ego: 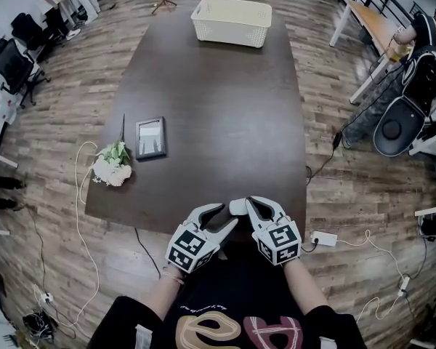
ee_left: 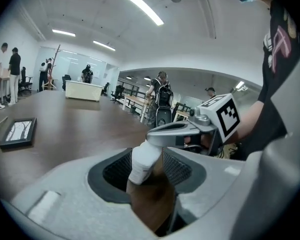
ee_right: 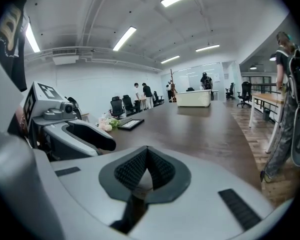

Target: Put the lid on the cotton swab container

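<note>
Both grippers meet over the near edge of the dark table [ego: 225, 107]. A small white cylindrical piece [ego: 237, 206] sits at the tip of my right gripper [ego: 244, 207], which is shut on it. I cannot tell whether it is the lid or the container. In the left gripper view the white piece [ee_left: 144, 159] hangs from the right gripper [ee_left: 151, 138], down between the jaws of my left gripper [ee_left: 147, 170]. Those jaws stand apart, with table showing beside the piece. In the right gripper view a pale sliver [ee_right: 139, 183] shows between the closed pads.
A white basket [ego: 231, 20] stands at the table's far end. A framed picture [ego: 150, 137] and a bunch of flowers [ego: 112, 166] lie at the left edge. Office chairs, desks and cables surround the table, and people stand at the back.
</note>
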{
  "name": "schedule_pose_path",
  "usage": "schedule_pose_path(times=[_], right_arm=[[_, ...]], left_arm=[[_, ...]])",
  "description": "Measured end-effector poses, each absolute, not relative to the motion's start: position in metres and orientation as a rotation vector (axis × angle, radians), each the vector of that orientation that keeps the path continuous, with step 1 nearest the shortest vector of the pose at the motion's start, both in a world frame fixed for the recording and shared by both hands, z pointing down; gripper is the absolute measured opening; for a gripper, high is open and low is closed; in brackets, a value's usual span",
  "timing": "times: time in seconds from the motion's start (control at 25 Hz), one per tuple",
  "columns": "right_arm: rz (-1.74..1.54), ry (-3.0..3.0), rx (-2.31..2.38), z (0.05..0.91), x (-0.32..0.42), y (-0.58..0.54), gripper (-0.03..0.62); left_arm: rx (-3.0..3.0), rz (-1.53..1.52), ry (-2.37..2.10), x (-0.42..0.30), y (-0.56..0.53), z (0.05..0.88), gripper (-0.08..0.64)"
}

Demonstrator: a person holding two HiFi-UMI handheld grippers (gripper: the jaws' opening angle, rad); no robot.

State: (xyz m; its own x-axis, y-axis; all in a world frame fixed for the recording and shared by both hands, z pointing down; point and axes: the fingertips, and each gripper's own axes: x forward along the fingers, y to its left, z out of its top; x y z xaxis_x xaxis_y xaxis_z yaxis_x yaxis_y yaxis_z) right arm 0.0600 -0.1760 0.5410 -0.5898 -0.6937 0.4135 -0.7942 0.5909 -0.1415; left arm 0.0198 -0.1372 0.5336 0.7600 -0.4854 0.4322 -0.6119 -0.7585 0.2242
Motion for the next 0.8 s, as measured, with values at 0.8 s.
schedule_pose_path(times=[0.8], right_arm=[[0.479, -2.493, 1.267, 0.541, 0.060, -0.175, 0.006]], left_arm=[[2.704, 0.499, -0.997, 0.036, -0.153, 0.536, 0.008]])
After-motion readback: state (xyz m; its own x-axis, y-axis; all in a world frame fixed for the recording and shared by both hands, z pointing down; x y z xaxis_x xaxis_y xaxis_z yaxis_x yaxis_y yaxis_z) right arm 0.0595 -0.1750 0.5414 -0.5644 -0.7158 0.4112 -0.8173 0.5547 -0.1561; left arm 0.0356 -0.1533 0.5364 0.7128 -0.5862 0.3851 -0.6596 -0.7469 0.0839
